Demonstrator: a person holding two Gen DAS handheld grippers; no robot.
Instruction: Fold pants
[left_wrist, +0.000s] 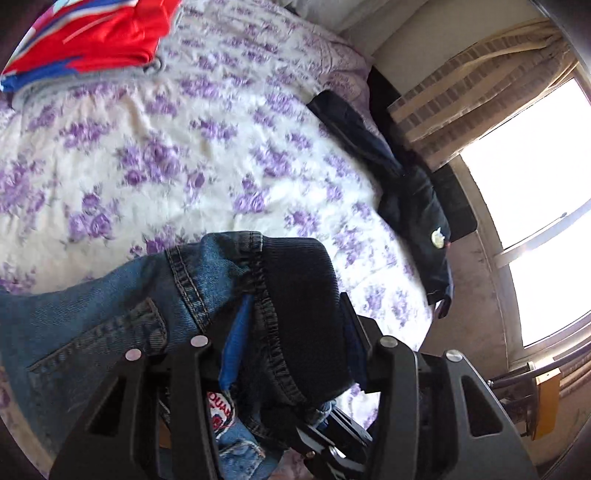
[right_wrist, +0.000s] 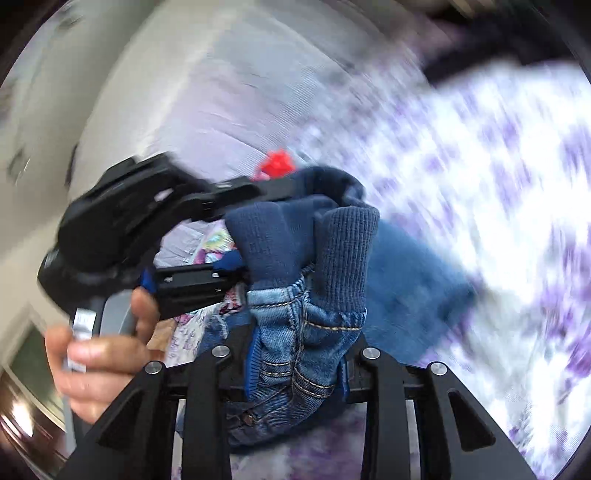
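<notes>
The pants are blue jeans (left_wrist: 92, 317) with a dark ribbed knit waistband (left_wrist: 303, 295). My left gripper (left_wrist: 291, 354) is shut on the waistband, which fills the gap between its fingers; the denim hangs to the left above the bed. My right gripper (right_wrist: 295, 354) is shut on the jeans (right_wrist: 295, 332) where denim meets ribbed band (right_wrist: 347, 251). The left gripper (right_wrist: 236, 236) shows in the blurred right wrist view, held by a hand (right_wrist: 99, 350), clamped on the same band just left of my right one.
A bed with a white, purple-flowered cover (left_wrist: 166, 147) lies under both grippers. A folded red and blue garment (left_wrist: 99, 33) lies at its far left. A dark garment (left_wrist: 406, 192) lies along its right edge. A window (left_wrist: 535, 177) and curtain are at right.
</notes>
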